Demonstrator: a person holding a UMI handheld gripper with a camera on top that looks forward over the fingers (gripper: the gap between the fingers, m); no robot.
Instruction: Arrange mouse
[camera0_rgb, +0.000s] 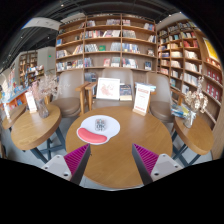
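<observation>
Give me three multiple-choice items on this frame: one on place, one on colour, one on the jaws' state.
1. Where does the small grey computer mouse lie?
A. on the round white-and-red mouse pad
B. on a bookshelf
C. between the jaws

2. What colour are the gripper finger pads?
A. green
B. magenta
C. yellow

3. How do the jaws stand?
A. shut on the mouse
B. shut, empty
C. open, empty

Answers:
1 A: the mouse sits on the pad on the round wooden table, beyond the fingers.
2 B: both inner faces show magenta.
3 C: a wide gap of bare table shows between them, nothing held.
</observation>
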